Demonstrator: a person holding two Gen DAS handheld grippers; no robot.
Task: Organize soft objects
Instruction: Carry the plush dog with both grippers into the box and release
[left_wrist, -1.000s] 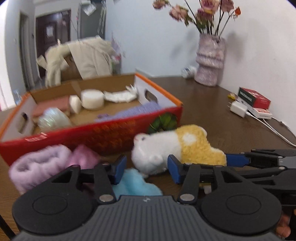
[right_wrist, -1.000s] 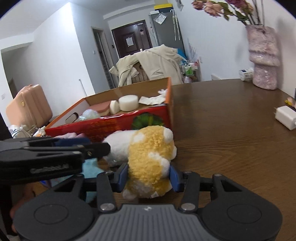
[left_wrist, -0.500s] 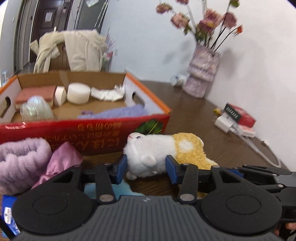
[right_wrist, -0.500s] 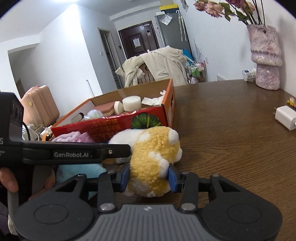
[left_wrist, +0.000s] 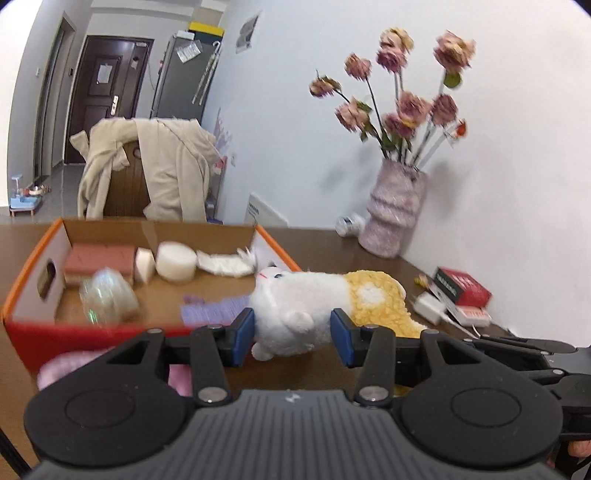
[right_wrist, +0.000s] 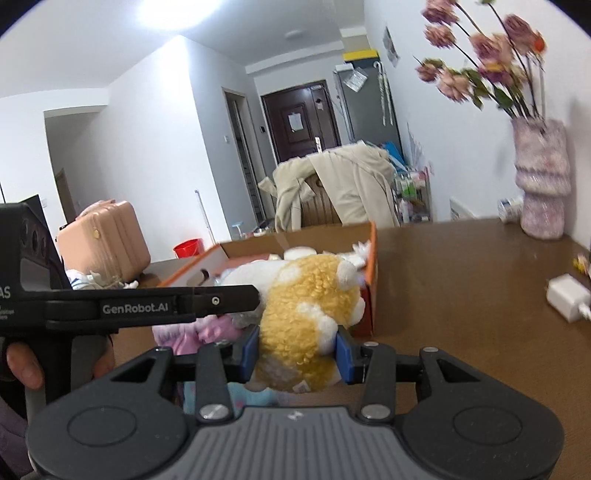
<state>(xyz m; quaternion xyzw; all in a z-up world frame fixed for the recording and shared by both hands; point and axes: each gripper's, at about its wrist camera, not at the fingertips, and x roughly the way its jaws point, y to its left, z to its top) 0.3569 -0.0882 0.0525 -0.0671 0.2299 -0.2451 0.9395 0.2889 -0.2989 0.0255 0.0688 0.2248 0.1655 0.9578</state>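
Observation:
A white and yellow plush toy (left_wrist: 317, 302) is held in the air by both grippers, level with the rim of the red cardboard box (left_wrist: 33, 295). My left gripper (left_wrist: 291, 332) is shut on its white head end. My right gripper (right_wrist: 297, 354) is shut on its yellow rear end (right_wrist: 306, 310). The box holds a pink sponge (left_wrist: 99, 258), a white round pad (left_wrist: 175, 260), a white cloth, a purple cloth and a clear wrapped ball (left_wrist: 107, 295). Pink soft items (right_wrist: 207, 328) and a light blue one (right_wrist: 236, 397) lie on the table below the toy.
A pink vase with dried flowers (left_wrist: 395, 214) stands at the back right by the wall. A red packet (left_wrist: 461, 290) and a white charger (left_wrist: 428, 306) with cable lie at the right. A chair draped with a beige coat (left_wrist: 162, 170) stands behind the box.
Both grippers have lifted the plush toy off the table, up to the height of the box rim and closer to the box.

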